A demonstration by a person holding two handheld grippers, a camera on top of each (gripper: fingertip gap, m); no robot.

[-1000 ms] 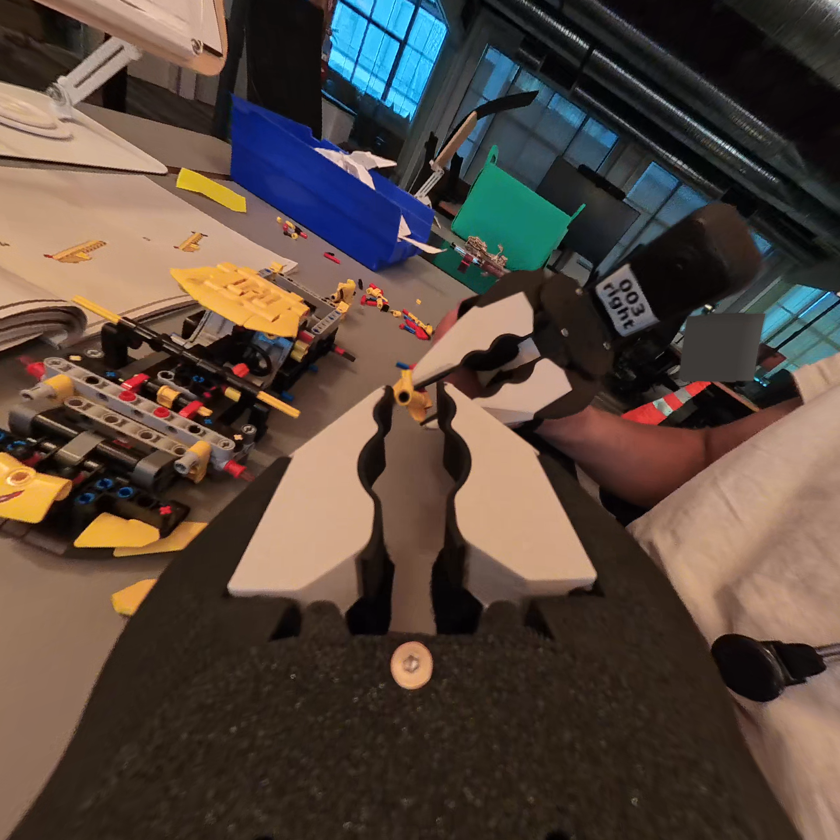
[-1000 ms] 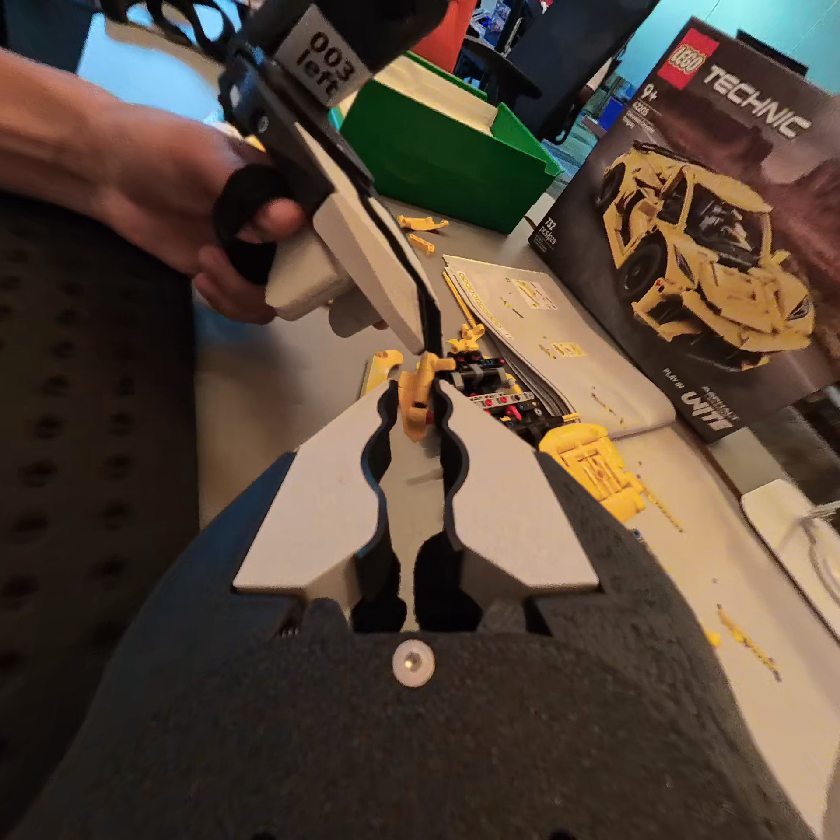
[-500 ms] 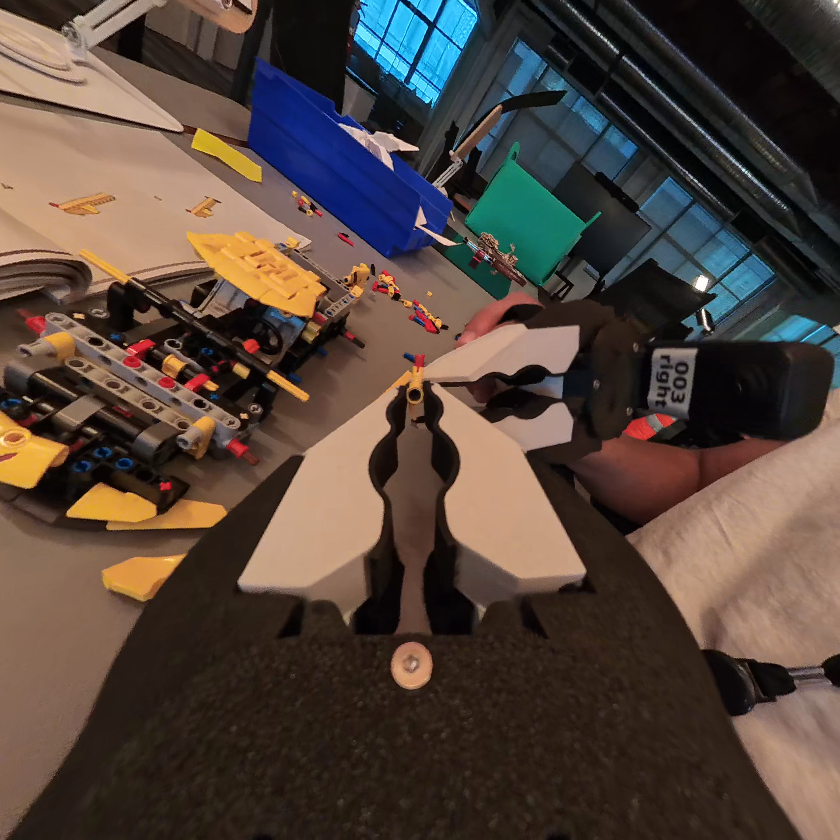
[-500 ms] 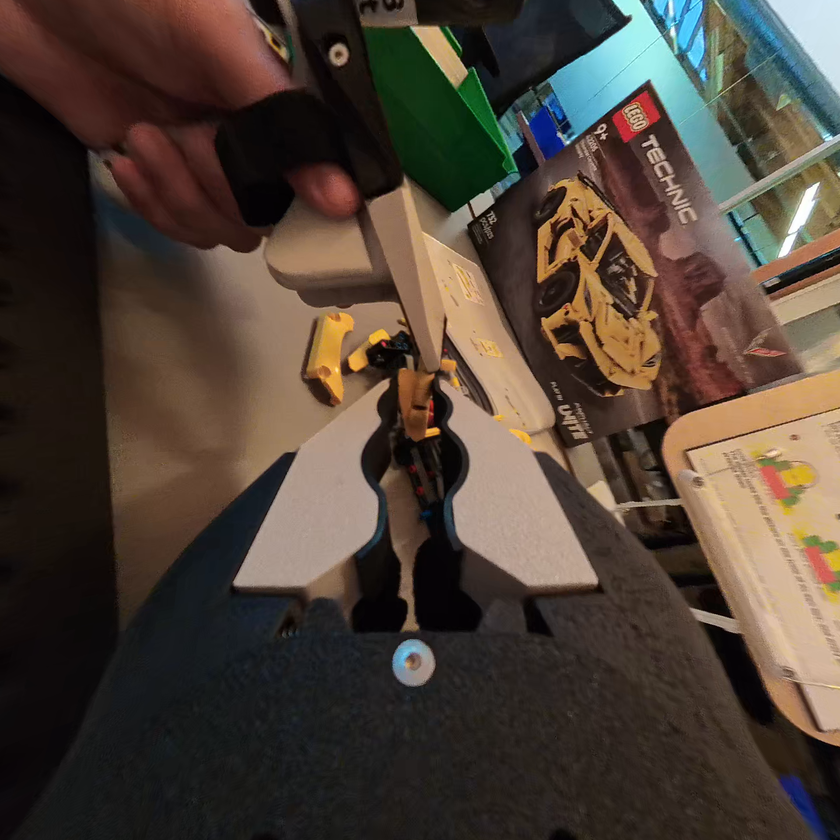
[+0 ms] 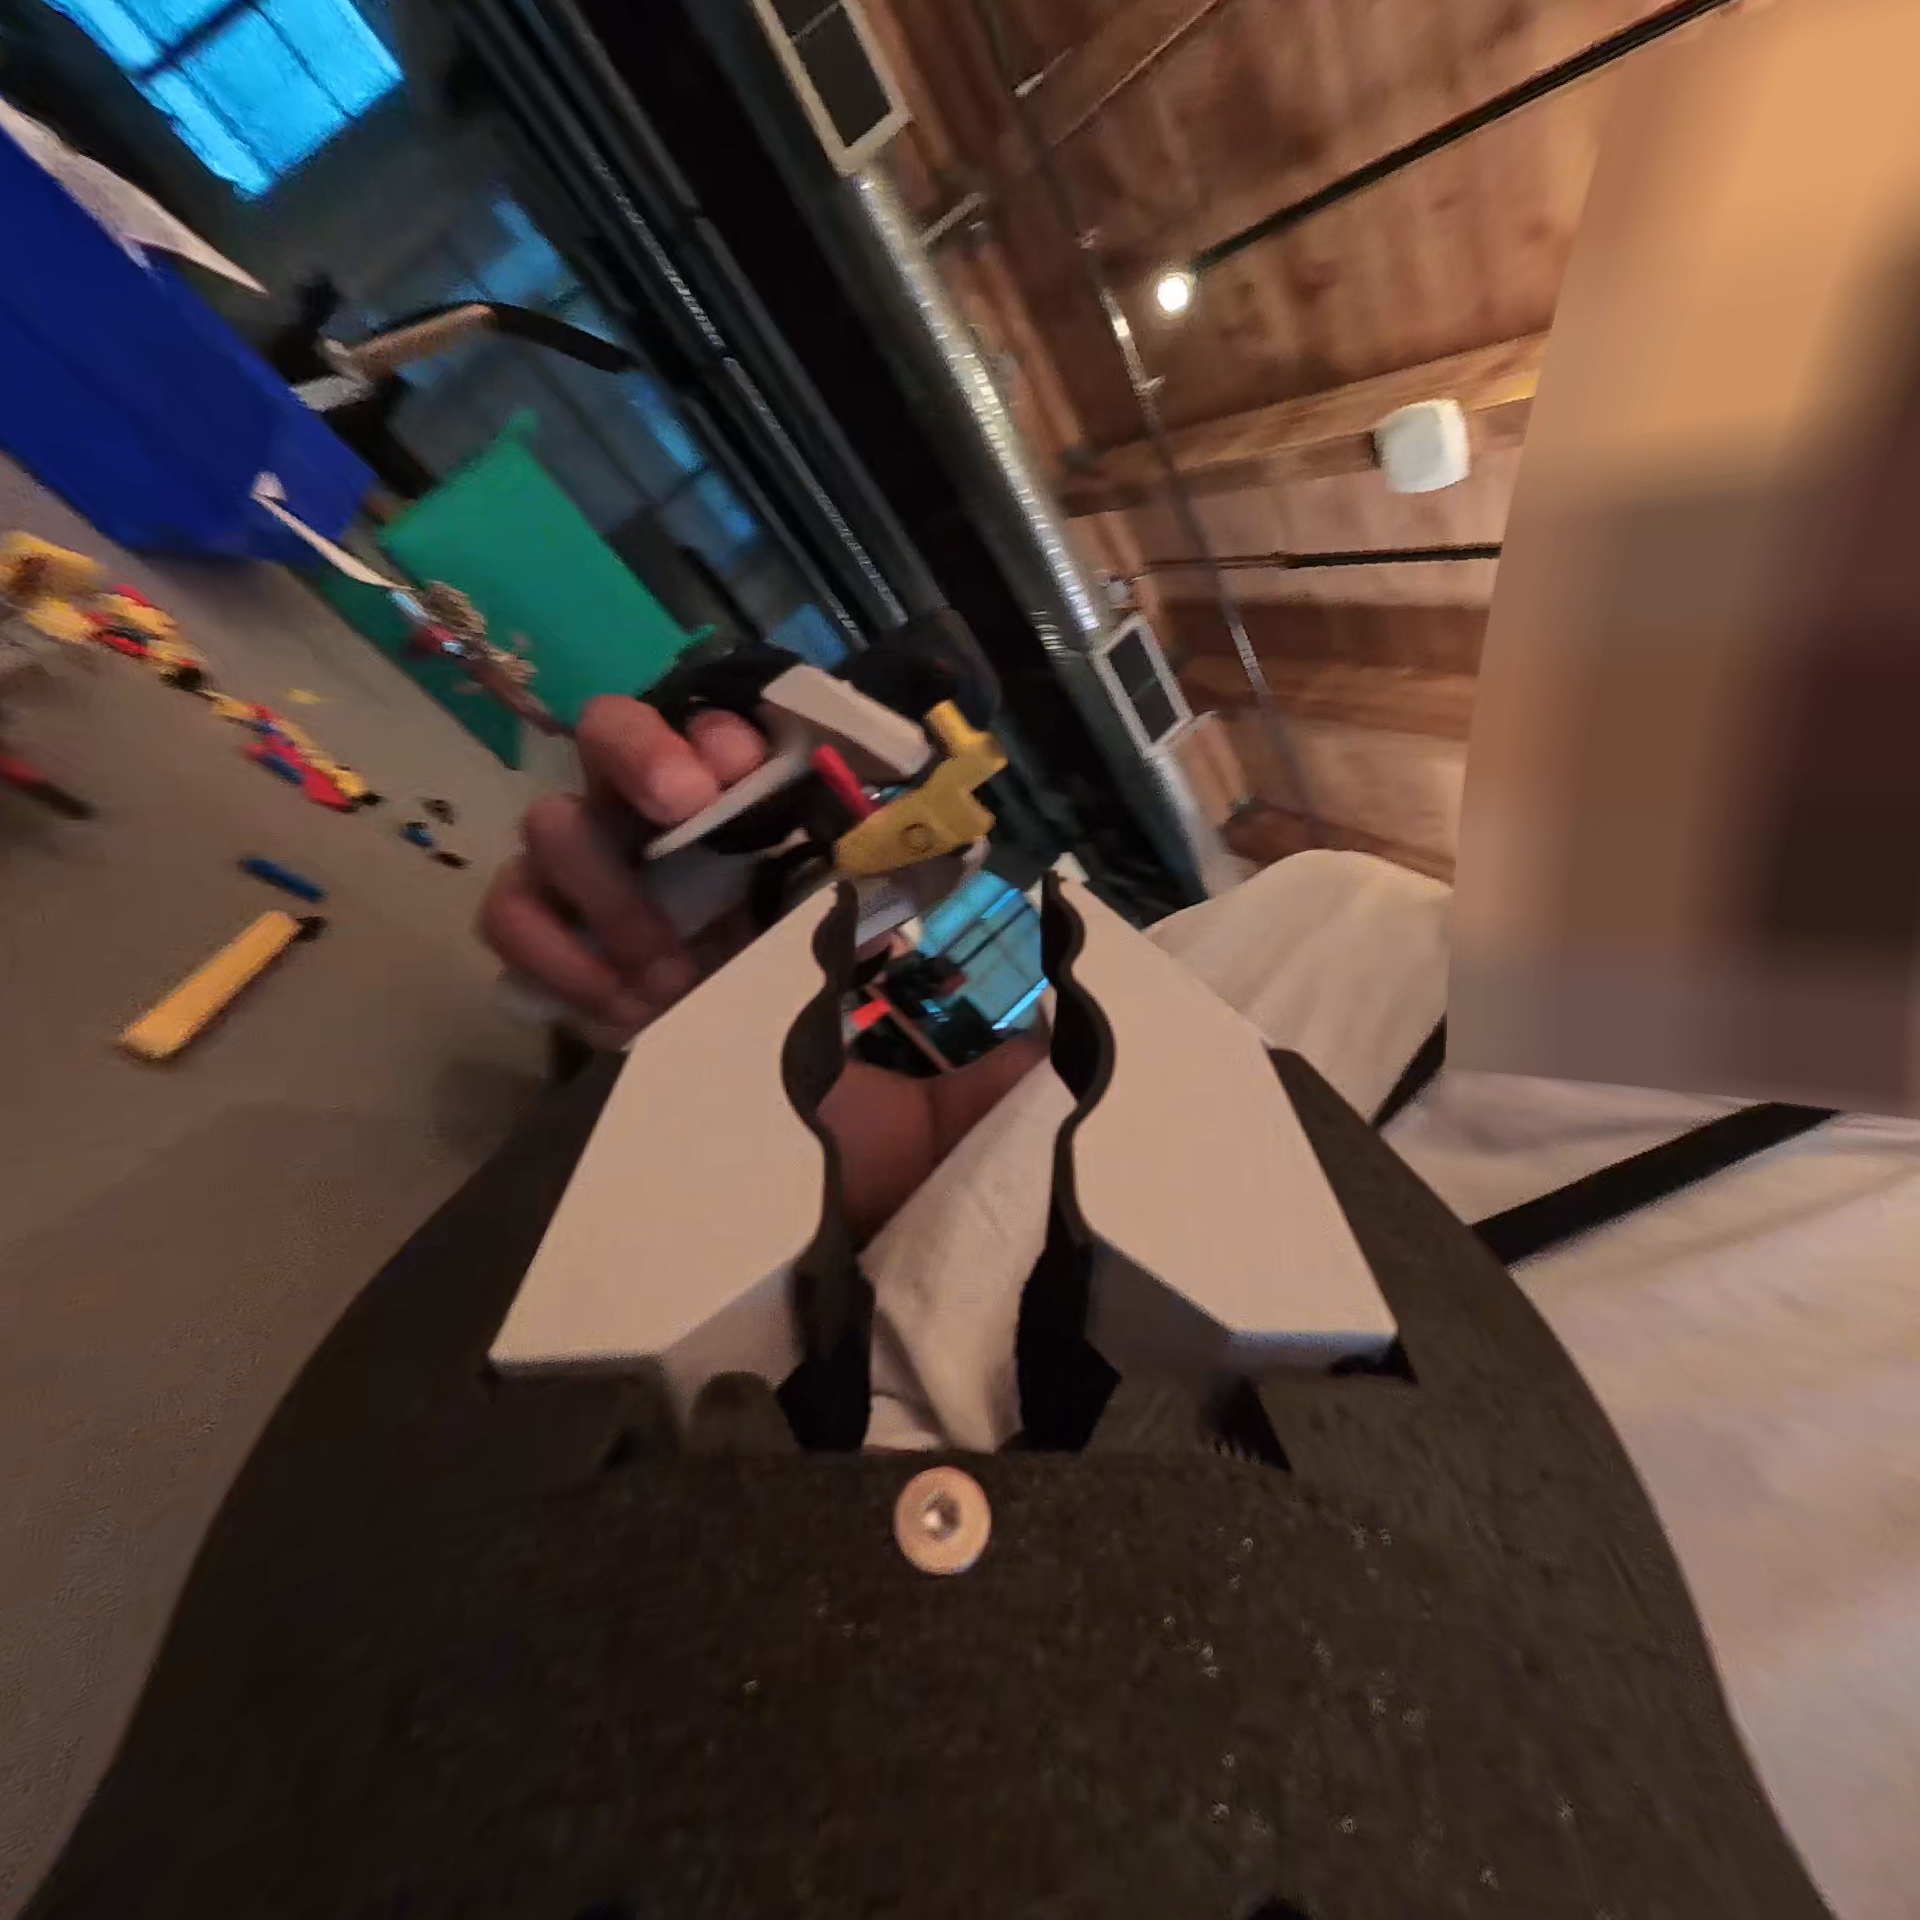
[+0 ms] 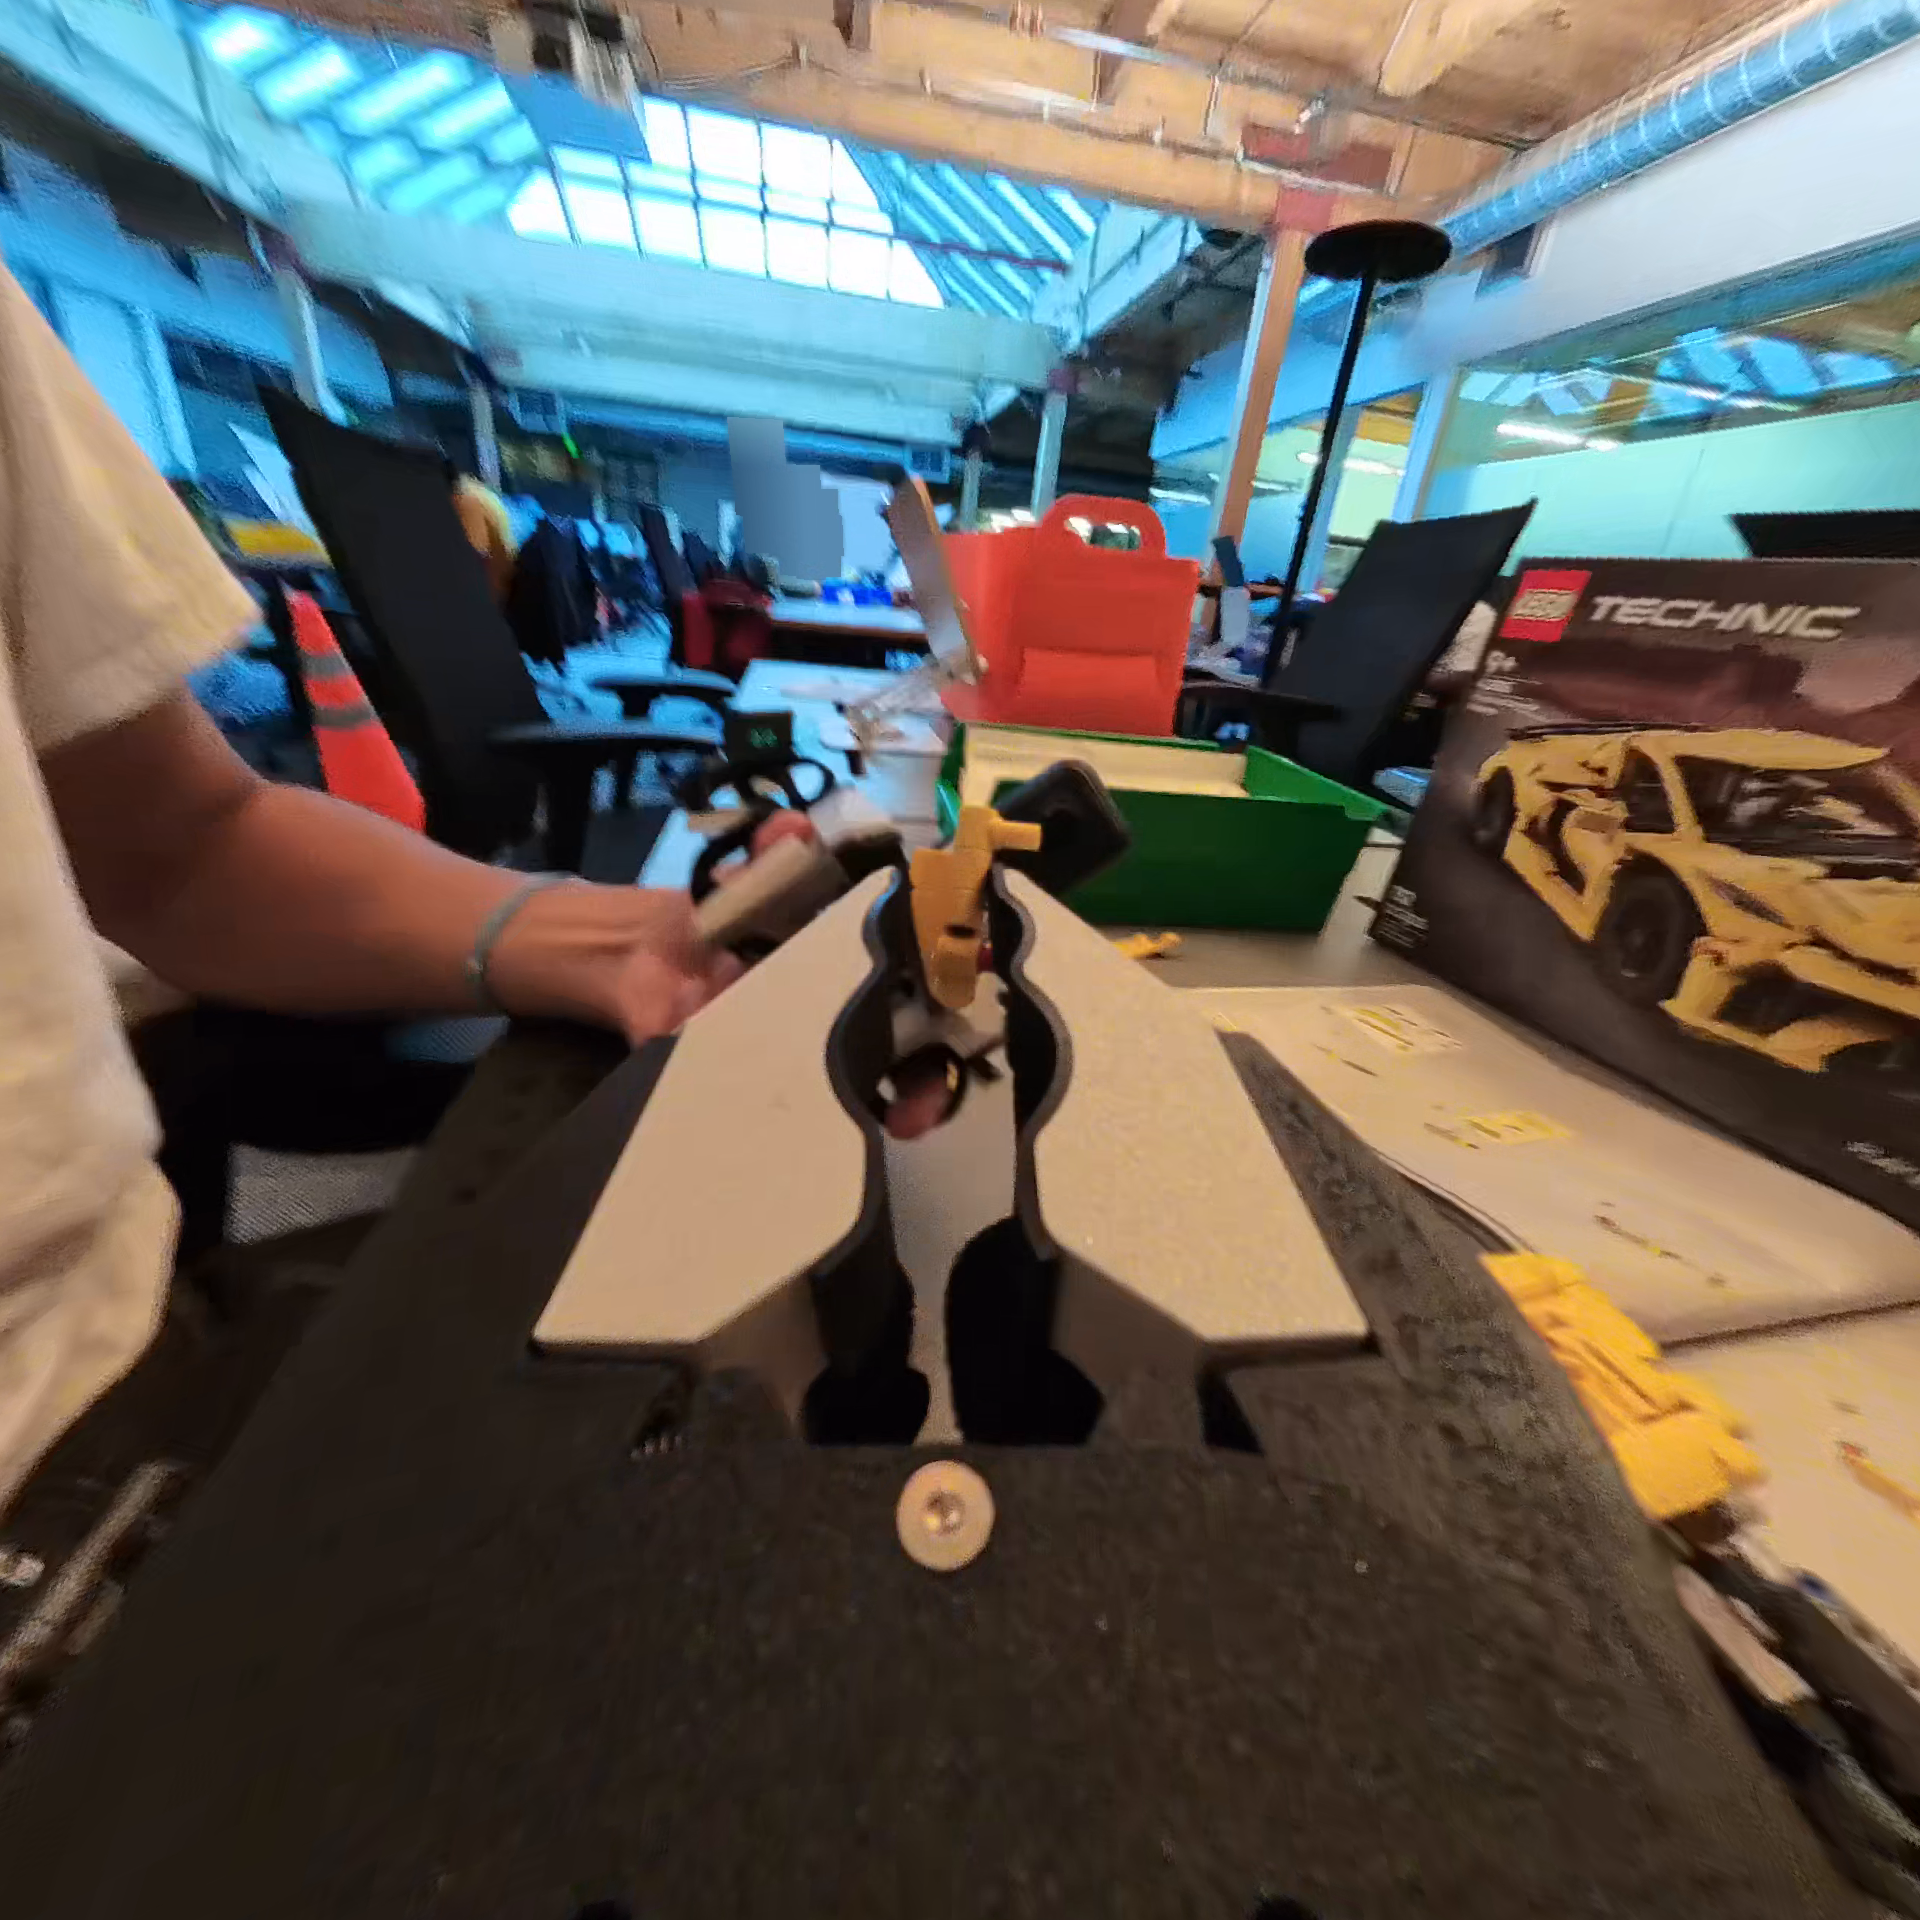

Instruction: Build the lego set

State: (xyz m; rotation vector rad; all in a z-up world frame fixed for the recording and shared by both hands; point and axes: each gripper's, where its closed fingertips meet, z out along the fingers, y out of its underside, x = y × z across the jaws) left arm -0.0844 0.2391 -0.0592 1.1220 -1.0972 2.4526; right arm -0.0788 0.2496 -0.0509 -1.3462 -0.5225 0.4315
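My right gripper (image 6: 943, 883) is shut on a small yellow lego piece (image 6: 951, 914) with a red pin, held upright in the air above the table. The same piece shows in the left wrist view (image 5: 914, 821), sticking out of the right gripper (image 5: 790, 790) that a hand holds. My left gripper (image 5: 948, 894) is open and empty, just below and short of that piece. It shows in the right wrist view (image 6: 774, 883) to the left of the piece, held by the other hand. The car model is mostly out of view; only a yellow part (image 6: 1621, 1382) shows at lower right.
The lego box (image 6: 1683, 862) stands at the right, with the open manual (image 6: 1507, 1143) in front of it. A green bin (image 6: 1195, 842) and an orange bag (image 6: 1070, 623) stand behind. Loose pieces (image 5: 291, 748), a yellow strip (image 5: 208, 982) and a blue bin (image 5: 125, 416) lie on the grey table. The grippers are tip to tip, or close to it.
My left gripper has opened and let go of the yellow piece. Both grippers have swung up and away from the car model. The right gripper keeps the piece.
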